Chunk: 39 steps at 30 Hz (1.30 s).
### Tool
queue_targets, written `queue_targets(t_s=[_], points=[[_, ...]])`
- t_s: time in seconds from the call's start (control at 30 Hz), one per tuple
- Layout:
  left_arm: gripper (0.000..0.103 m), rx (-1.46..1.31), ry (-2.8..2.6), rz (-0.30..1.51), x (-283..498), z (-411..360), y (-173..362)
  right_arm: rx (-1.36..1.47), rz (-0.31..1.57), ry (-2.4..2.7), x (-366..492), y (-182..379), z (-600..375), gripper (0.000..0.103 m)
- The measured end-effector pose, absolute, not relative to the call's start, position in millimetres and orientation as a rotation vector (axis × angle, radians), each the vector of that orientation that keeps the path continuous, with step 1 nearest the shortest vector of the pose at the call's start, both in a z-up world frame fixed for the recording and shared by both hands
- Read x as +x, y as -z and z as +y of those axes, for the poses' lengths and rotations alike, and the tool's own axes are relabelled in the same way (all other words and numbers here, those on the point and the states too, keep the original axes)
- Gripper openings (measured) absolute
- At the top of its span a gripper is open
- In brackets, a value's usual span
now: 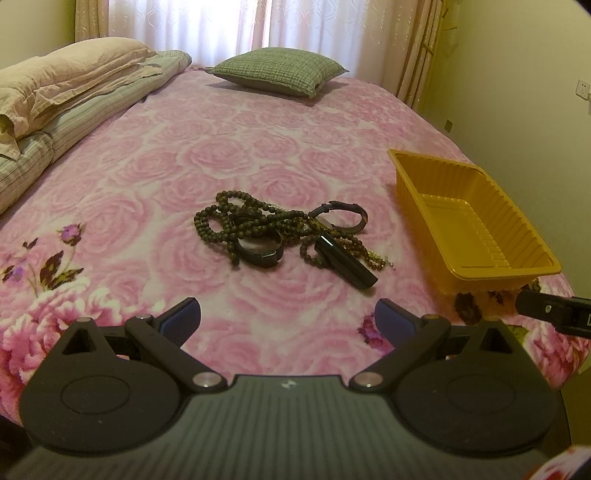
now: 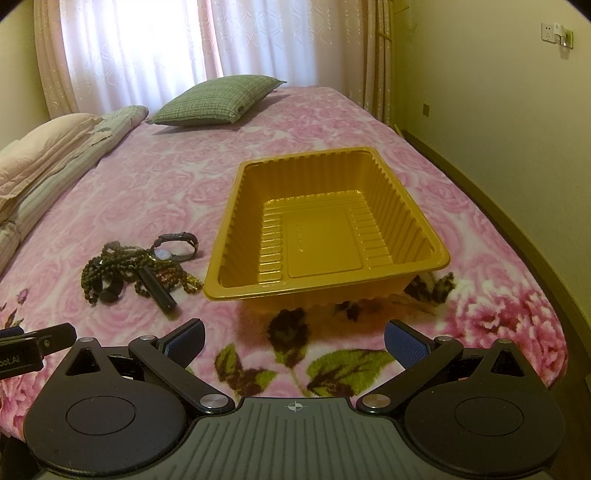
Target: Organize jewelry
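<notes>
Left gripper (image 1: 288, 319): jaws spread wide, nothing between the blue pads (image 1: 183, 317), hanging low over the near edge of the bed. Right gripper (image 2: 294, 341): same, wide apart and empty, blue pads (image 2: 404, 343) clear of everything. Each gripper's black tip shows at the edge of the other's view, so they sit side by side, left one facing the jewelry, right one facing the tray.

Under both: pink rose-print blanket (image 1: 184, 158), with a darker flower-and-leaf print along the near edge.

Next out, middle of the bed: jewelry pile (image 1: 284, 232), all tangled in one heap on the blanket. What I can make out:
- dark beaded necklace (image 1: 221, 221), looped several times, left side of the heap
- black bangle (image 1: 260, 251) lying on the beads, front-left
- black cylindrical case (image 1: 349, 264), lying flat, angled toward the near right, closest piece to the left gripper
- wristwatch (image 1: 341, 218) with dark strap, back-right of the heap, strap curled up in a loop
- thin gold-ish chain (image 1: 375, 258) poking out at the right, behind the case; detail too small to read

Right of the pile, apart from it: yellow ribbed plastic tray (image 2: 236, 206), open side up, nothing inside. It sits directly ahead of the right gripper.

Further back: folded quilts (image 1: 62, 96) stacked along the left edge, green plaid pillow (image 1: 277, 70) at the far end, then pale curtains (image 2: 140, 44) over a bright window. Wall socket (image 2: 548, 31) on the right wall.
</notes>
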<state>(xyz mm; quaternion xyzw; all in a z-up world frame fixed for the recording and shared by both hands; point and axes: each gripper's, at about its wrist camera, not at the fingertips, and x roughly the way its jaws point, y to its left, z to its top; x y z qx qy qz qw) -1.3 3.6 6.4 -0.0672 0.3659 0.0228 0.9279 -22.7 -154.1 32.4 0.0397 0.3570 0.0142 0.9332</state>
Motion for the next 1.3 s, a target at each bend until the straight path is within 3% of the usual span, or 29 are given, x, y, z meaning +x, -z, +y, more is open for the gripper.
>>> queue_targets(t_s=[1.0,1.3], points=[[0.099,-0.162,-0.036,0.743,4,8,-10,0.097,0.717,-0.016,-18,-36,-156,0.103],[0.099,-0.238,-0.006,0.723,17,12,-2,0.199,0.629,0.054,-16,-29,-190,0.102]])
